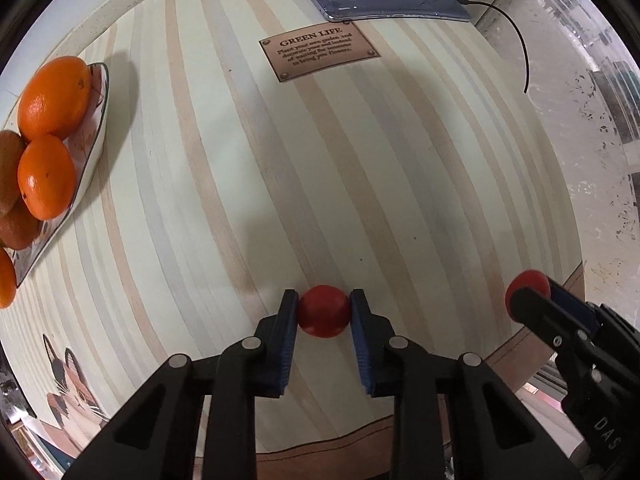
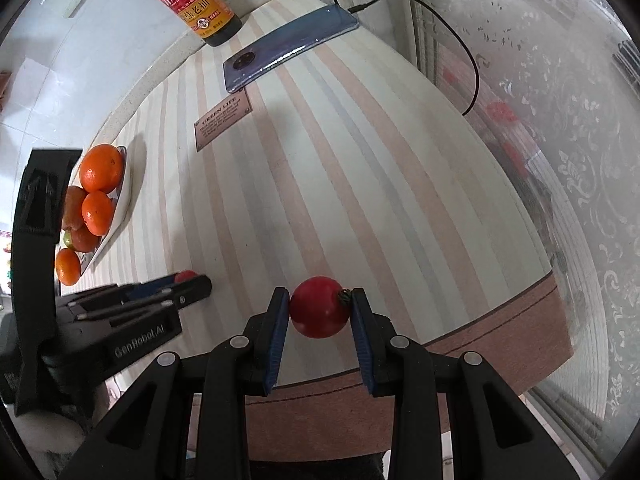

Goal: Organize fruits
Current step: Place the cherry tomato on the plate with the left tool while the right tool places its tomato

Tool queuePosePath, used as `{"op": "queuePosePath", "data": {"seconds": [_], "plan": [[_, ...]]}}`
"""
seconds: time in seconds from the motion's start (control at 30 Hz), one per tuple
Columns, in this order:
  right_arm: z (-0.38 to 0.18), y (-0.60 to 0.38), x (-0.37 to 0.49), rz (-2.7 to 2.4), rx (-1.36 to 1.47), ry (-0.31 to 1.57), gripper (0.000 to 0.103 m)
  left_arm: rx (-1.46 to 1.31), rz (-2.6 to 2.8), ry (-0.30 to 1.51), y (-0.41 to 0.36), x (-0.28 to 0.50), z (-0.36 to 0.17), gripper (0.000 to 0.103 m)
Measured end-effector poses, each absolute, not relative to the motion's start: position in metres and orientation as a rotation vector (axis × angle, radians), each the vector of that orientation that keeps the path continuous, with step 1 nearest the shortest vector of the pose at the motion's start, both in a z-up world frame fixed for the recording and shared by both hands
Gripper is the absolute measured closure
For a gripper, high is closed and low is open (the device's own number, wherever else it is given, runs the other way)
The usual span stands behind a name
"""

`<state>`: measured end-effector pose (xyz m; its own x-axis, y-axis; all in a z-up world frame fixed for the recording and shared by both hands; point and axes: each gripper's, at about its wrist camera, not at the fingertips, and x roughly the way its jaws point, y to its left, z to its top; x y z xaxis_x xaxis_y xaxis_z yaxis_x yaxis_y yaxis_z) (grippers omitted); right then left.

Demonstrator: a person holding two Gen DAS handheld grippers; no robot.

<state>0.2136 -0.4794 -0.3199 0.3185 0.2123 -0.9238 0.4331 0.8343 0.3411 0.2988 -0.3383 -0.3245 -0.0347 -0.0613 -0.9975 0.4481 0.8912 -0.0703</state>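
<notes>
My left gripper [image 1: 323, 304] is shut on a small red tomato [image 1: 323, 311] above the striped table. My right gripper [image 2: 320, 300] is shut on a second red tomato [image 2: 319, 307] with a green stem, near the table's front edge. In the left wrist view the right gripper [image 1: 532, 292] shows at the right with its tomato [image 1: 527, 282]. In the right wrist view the left gripper [image 2: 190, 278] shows at the left with its tomato [image 2: 185, 276]. A white plate [image 1: 90, 148] at the left holds several oranges [image 1: 54, 98]; it also shows in the right wrist view [image 2: 124, 196].
A phone [image 1: 384, 0] with a black cable [image 1: 516, 40] lies at the far side, next to a brown printed label [image 1: 318, 56]. A soy sauce bottle [image 2: 192, 0] stands behind the phone [image 2: 288, 46]. A patterned window [image 2: 560, 160] runs along the right.
</notes>
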Motion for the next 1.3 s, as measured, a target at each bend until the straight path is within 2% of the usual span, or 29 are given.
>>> {"op": "queuePosePath", "data": {"seconds": [0.4,0.77,1.0,1.3], "plan": [[-0.306,-0.466,0.231,-0.102,0.609,1.220,0.069,0.136,-0.366,1.532,-0.271,0.319,-0.295,0.080],[-0.277,-0.385,0.323,0.229,0.585,1.157,0.069,-0.259,-0.152,1.437,-0.120,0.365,-0.237,0.080],[-0.289,-0.291,0.380,0.486,0.577,1.131,0.069,-0.531,-0.036,1.474,-0.057,0.405,-0.261,0.080],[-0.310,-0.220,0.394,0.573,0.479,1.110,0.069,-0.616,-0.008,1.507,-0.035,0.419,-0.272,0.080]]}}
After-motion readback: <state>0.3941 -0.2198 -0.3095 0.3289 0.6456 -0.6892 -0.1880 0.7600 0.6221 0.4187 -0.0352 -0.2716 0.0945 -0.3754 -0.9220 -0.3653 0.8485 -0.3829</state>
